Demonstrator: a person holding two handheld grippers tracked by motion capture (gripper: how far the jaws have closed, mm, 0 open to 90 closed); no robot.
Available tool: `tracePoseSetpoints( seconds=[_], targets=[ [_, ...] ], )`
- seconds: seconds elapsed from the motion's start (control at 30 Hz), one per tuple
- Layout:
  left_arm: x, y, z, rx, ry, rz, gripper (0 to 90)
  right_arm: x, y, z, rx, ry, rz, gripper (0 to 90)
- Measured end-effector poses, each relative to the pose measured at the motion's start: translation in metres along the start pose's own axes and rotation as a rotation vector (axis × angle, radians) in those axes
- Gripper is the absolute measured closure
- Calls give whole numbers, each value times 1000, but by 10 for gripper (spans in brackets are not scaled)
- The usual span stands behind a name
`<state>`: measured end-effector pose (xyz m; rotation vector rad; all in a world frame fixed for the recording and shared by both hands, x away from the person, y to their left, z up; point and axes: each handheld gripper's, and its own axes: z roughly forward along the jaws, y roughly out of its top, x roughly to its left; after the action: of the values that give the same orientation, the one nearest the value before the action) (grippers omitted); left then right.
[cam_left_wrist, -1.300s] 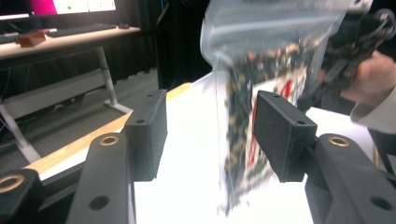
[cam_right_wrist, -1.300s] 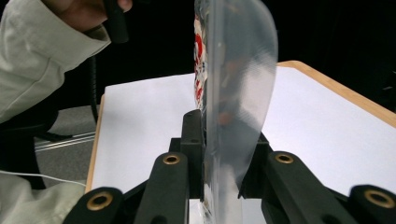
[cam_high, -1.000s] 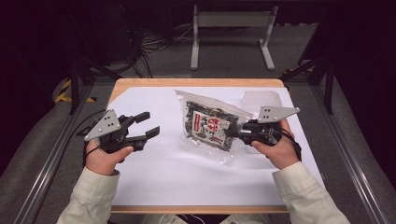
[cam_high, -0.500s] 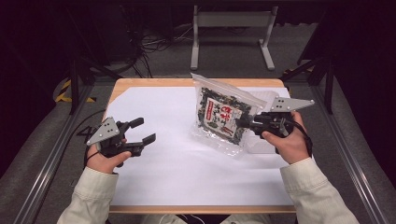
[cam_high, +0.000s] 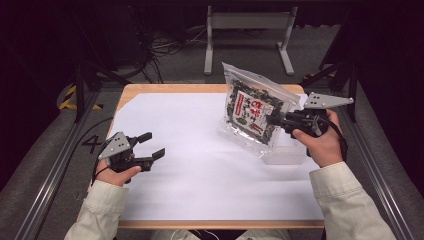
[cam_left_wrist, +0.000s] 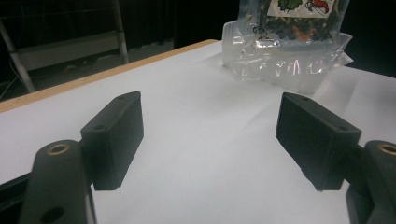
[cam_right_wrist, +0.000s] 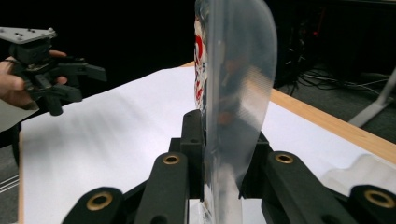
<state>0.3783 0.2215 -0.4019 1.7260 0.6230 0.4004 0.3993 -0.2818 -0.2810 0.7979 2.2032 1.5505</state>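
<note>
Right claw (cam_high: 276, 120) clamping the snack bag (cam_high: 251, 111), left claw (cam_high: 151, 145) idling wide open

The right claw is pinching the bag's edge, holding it tilted upright above the counter (cam_high: 200, 150)'s far right side; the left claw is gripping nothing, sitting well apart at the near left

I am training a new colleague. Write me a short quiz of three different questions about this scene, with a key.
1. True or false: the right gripper is shut on the clear snack bag.
2. The left gripper is: A) open and holding nothing, B) shut on the bag, C) resting on the bag.
3. What covers the wooden table?

Key: 1. True; the jaws pinch the bag's edge. 2. A. 3. A white sheet.
</note>
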Motion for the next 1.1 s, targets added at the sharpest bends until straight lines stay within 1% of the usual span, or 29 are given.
tracePoseSetpoints(
  seconds=[0.07,0.2,0.3,0.33,0.37,0.4,0.43,0.57,0.67,0.77,0.8,0.9,0.93,1.07,1.1],
  targets=[
    [2,-3,1,-1,-18,-7,238,-4,-1,-4,-7,-25,9,769],
    [5,-8,2,13,-16,-13,239,-13,-2,-10,-22,-62,30,768],
    [7,-10,2,15,-14,-15,249,-17,-1,-13,-22,-74,38,768],
    [7,-12,2,19,-24,-35,277,-21,-1,-16,-20,-89,44,769],
    [7,-13,2,17,-24,-44,288,-22,-1,-17,-19,-93,46,768],
    [7,-13,2,17,-24,-44,293,-22,-1,-17,-19,-93,46,768],
    [8,-13,2,23,-26,-41,293,-24,-1,-18,-19,-106,49,769],
    [9,-14,3,22,-29,-43,269,-32,-2,-23,-17,-141,63,769],
    [9,-15,3,24,-27,-35,260,-39,-2,-25,-12,-163,69,769],
    [10,-15,3,38,-27,-39,279,-43,-3,-28,-16,-175,78,769],
    [10,-15,3,48,-17,-32,279,-44,-3,-29,-15,-180,79,769],
    [10,-15,3,59,-16,-29,290,-50,-4,-33,-22,-201,90,769],
    [11,-15,2,65,-13,-19,291,-51,-4,-34,-20,-206,92,769],
    [10,-16,3,69,-6,-26,285,-55,-6,-38,-13,-230,107,769],
    [10,-16,3,68,-17,-36,292,-56,-6,-39,-11,-235,110,769]
  ],
)
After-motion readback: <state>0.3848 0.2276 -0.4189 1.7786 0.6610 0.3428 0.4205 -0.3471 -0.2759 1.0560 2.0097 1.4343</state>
